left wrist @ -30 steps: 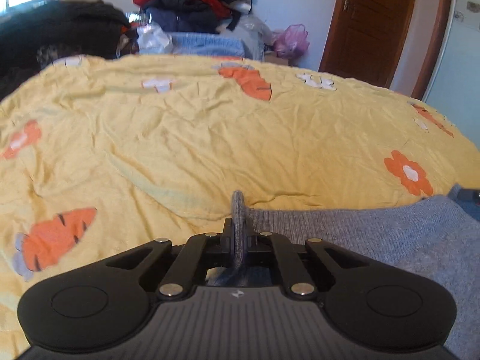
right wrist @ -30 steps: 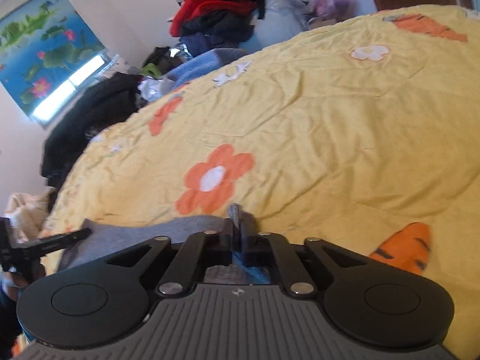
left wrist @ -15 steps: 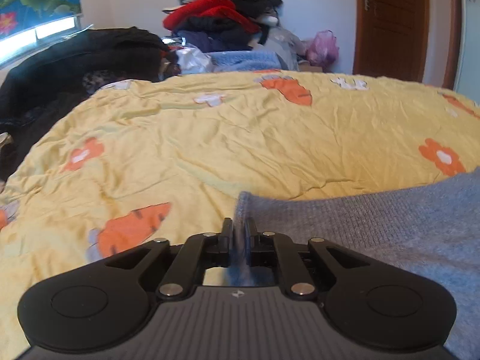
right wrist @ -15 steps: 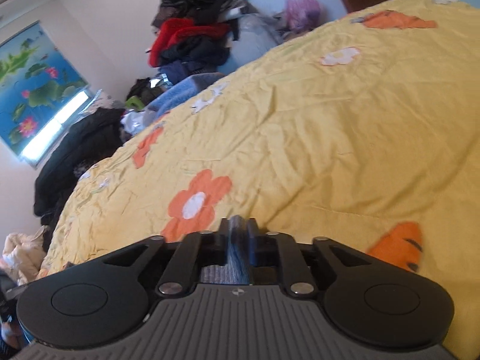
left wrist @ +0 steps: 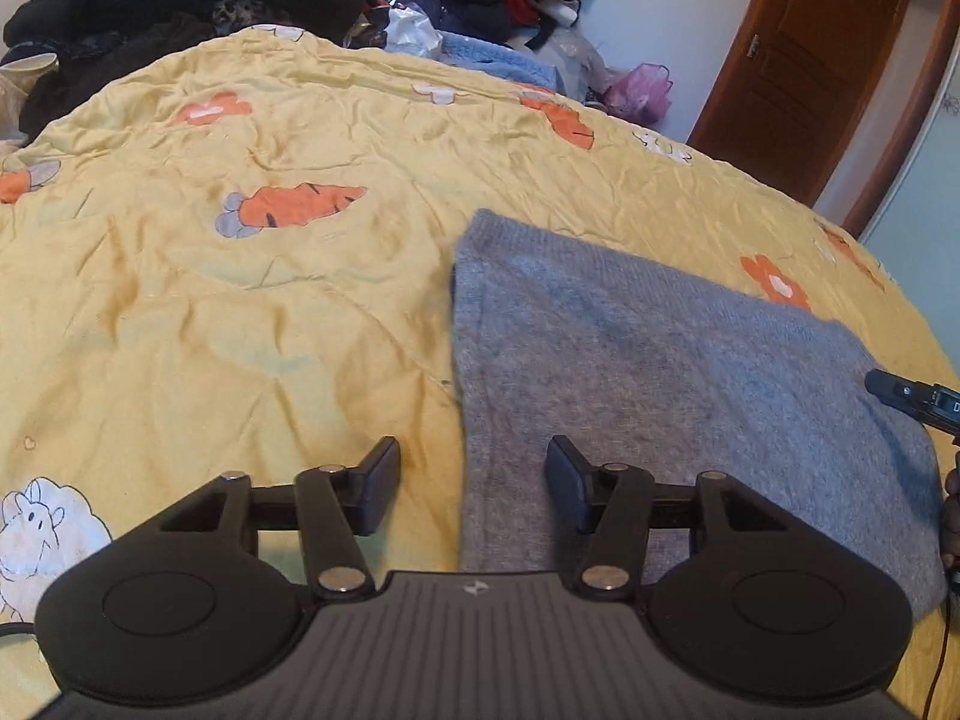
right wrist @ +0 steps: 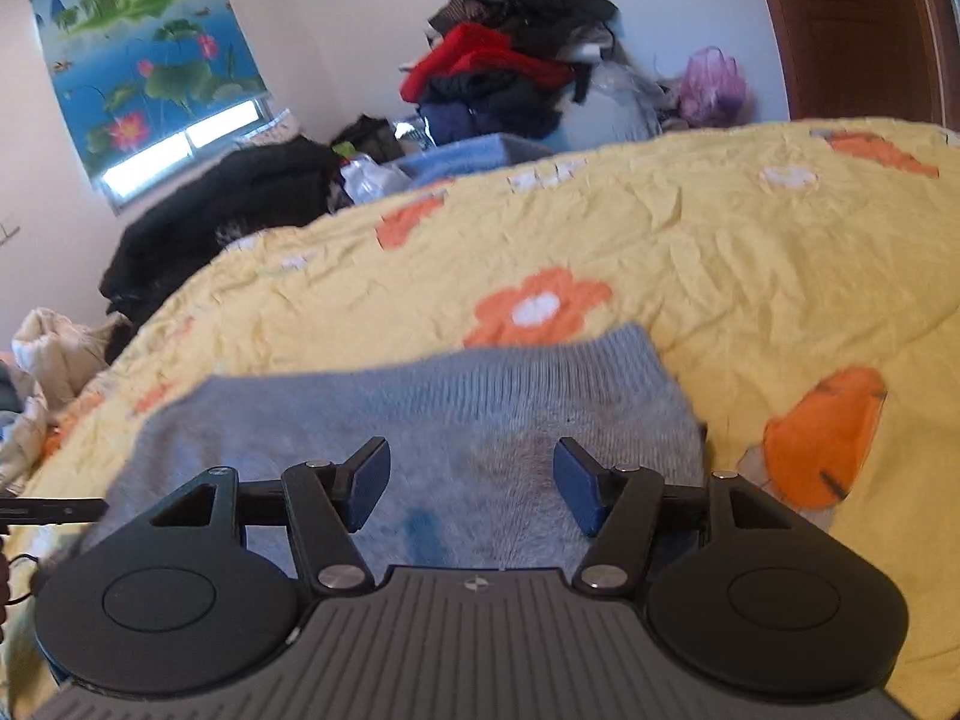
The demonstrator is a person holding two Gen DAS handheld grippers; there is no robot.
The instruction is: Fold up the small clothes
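Right gripper (right wrist: pixel 471 483) spread wide above grey sweater (right wrist: pixel 420 420) on yellow bedspread (right wrist: pixel 750 276)

A: What covers the bed?
B: A yellow quilt (left wrist: pixel 252 312) with orange flowers and carrots.
A: And on it?
B: A grey knit garment (left wrist: pixel 672 372) lying flat, at four o'clock

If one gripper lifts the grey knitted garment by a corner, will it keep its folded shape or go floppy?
Probably floppy: the grey knitted garment is soft wool-like knit lying limp on the wrinkled yellow bedsheet, so layers would likely sag apart. It looks light and fuzzy, so hardly slippery. Both the left gripper and right gripper are open.
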